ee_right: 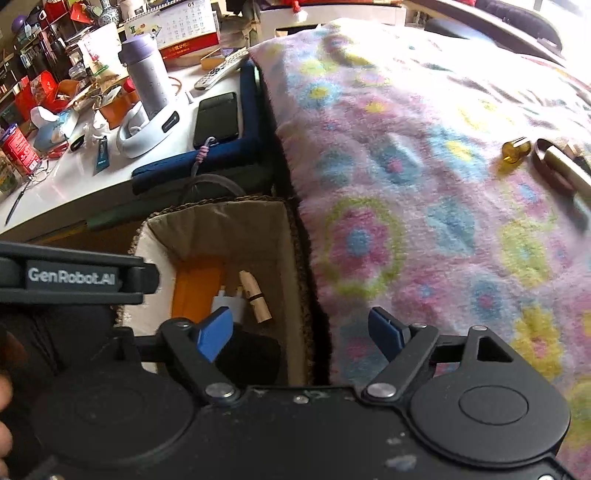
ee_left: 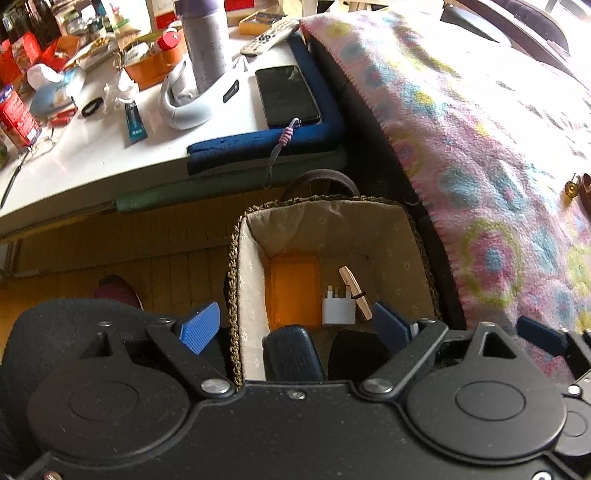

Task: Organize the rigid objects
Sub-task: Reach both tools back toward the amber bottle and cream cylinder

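Note:
A woven basket [ee_left: 233,266] with a cloth lining stands on the floor beside the bed. In it lie an orange flat box [ee_left: 294,295], a white plug adapter [ee_left: 338,308], a beige tube [ee_left: 356,291] and dark objects [ee_left: 291,352]. My left gripper [ee_left: 295,326] hovers open and empty above the basket. My right gripper [ee_right: 301,332] is open and empty over the basket's [ee_right: 295,236] right rim and the blanket's edge. A small amber bottle [ee_right: 515,149] and a brown ring with a metal tube [ee_right: 557,164] lie on the flowered blanket [ee_right: 424,184].
A white table [ee_left: 92,162] at the left is crowded: a phone [ee_left: 286,94] on a blue pad, a purple flask [ee_left: 205,40] in a white holder, a remote [ee_left: 269,35], boxes and cans. A shoe [ee_left: 114,290] lies on the wooden floor.

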